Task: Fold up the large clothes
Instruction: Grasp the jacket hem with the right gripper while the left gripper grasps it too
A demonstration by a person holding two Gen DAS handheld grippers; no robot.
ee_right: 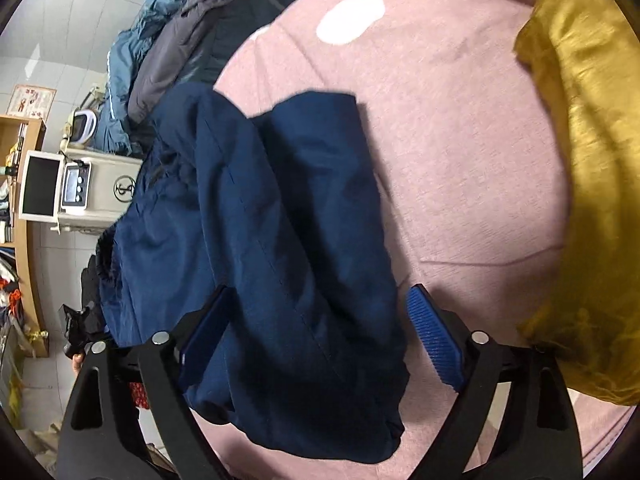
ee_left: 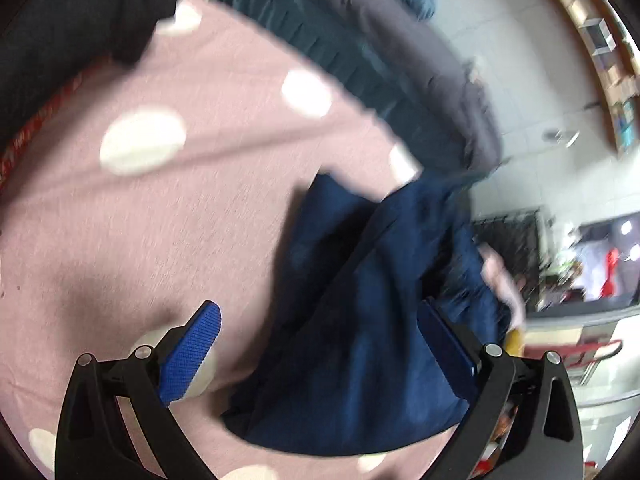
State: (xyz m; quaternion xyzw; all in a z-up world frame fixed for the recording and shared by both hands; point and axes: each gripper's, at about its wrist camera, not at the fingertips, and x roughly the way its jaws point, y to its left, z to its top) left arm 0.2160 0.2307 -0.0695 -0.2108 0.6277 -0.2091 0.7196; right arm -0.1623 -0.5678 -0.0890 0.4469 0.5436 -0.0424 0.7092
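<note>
A navy blue garment (ee_left: 360,320) lies crumpled on a pink bed sheet (ee_left: 180,220) with white dots. My left gripper (ee_left: 318,308) is open above its near end, with one blue pad (ee_left: 192,352) over bare sheet and the other at the cloth's right edge. In the right wrist view the same navy garment (ee_right: 280,220) runs from the bed's left edge down between the fingers of my right gripper (ee_right: 319,291). That gripper is open too, and its right pad (ee_right: 436,340) stands apart from the cloth. Neither gripper holds anything.
A mustard-yellow garment (ee_right: 592,160) lies on the sheet (ee_right: 460,160) at the right. A grey jacket (ee_right: 180,48) and a teal one (ee_right: 132,72) are piled past the bed's far edge. A dark garment (ee_left: 80,12) lies at the upper left. A person's blurred hand (ee_left: 504,276) is beside the bed.
</note>
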